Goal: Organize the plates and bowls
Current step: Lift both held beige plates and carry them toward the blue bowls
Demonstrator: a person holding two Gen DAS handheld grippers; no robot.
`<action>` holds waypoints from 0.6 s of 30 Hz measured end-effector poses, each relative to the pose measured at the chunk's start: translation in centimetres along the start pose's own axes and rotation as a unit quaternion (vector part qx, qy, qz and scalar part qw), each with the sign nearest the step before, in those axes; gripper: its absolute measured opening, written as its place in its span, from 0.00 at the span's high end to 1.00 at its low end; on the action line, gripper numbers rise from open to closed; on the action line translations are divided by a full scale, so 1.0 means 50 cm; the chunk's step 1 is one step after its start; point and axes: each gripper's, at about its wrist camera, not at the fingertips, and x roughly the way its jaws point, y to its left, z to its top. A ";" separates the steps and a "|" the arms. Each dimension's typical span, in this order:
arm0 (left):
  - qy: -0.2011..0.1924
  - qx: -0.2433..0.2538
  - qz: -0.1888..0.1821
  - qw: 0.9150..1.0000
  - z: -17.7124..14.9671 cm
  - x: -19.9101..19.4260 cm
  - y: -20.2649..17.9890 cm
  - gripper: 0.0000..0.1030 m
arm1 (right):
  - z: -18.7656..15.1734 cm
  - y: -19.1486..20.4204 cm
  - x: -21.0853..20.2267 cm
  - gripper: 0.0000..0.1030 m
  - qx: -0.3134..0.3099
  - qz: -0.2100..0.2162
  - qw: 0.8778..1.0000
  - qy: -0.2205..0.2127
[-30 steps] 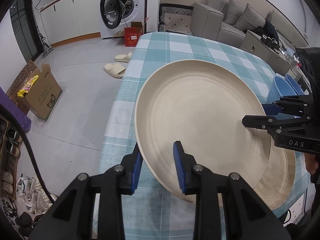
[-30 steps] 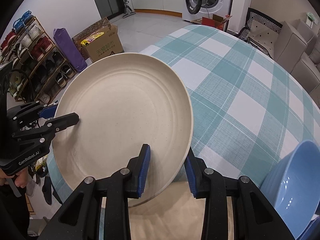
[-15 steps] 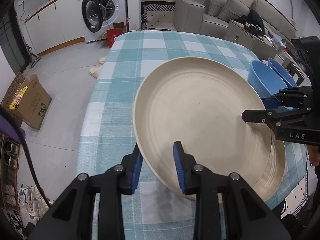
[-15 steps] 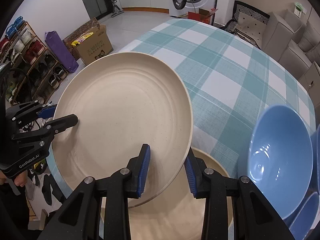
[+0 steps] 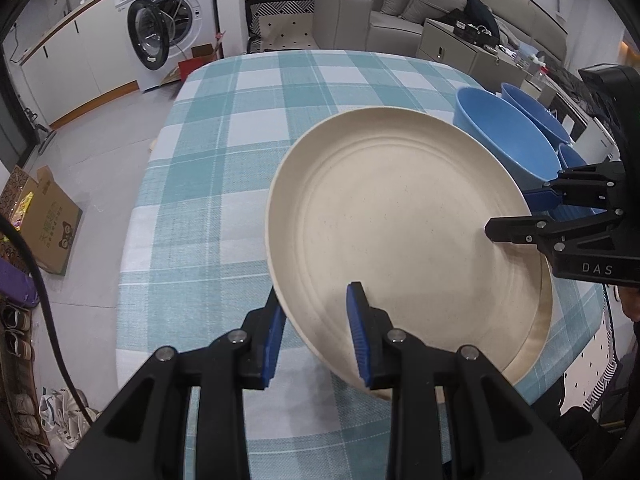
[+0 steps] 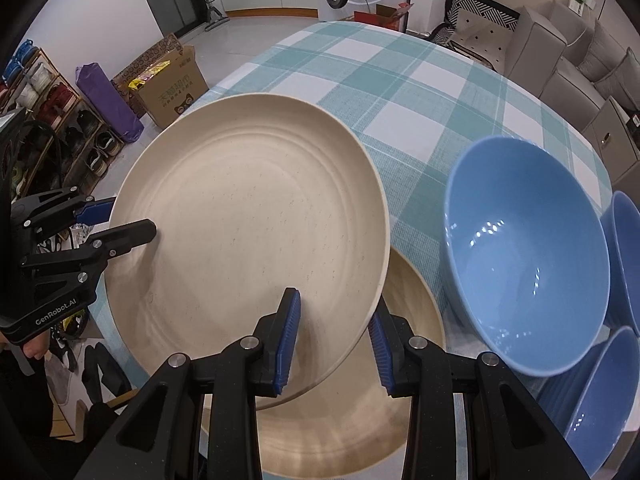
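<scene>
A large beige plate (image 5: 400,232) is held by both grippers above a second beige plate (image 6: 360,420) that lies on the checked tablecloth. My left gripper (image 5: 316,336) is shut on the plate's near rim, one finger above, one below. My right gripper (image 6: 334,344) is shut on the opposite rim; it shows in the left wrist view (image 5: 520,216) at the right. The held plate (image 6: 248,232) tilts slightly and overlaps the lower plate (image 5: 536,344), offset toward the left gripper. Blue bowls (image 6: 528,264) stand beside the plates.
The table (image 5: 248,120) has a teal and white checked cloth. Three blue bowls (image 5: 504,140) cluster at the table's right side. A cardboard box (image 6: 172,88), shoe rack, washing machine (image 5: 164,36) and sofa stand around the table on the floor.
Both grippers have carried the plate toward the bowl side of the table. The blue bowls and more of the lower plate have come into view.
</scene>
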 end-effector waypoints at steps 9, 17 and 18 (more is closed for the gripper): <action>0.004 0.018 -0.014 1.000 -0.010 0.001 -0.032 0.72 | -0.044 -0.018 -0.007 0.66 0.014 -0.008 1.000 0.013; 0.007 0.042 -0.019 0.999 -0.013 -0.002 -0.062 0.72 | -0.079 -0.022 -0.023 0.66 0.016 -0.019 0.999 0.022; 0.008 0.044 -0.019 0.999 -0.016 -0.002 -0.065 0.72 | -0.084 -0.022 -0.024 0.66 0.016 -0.021 0.999 0.023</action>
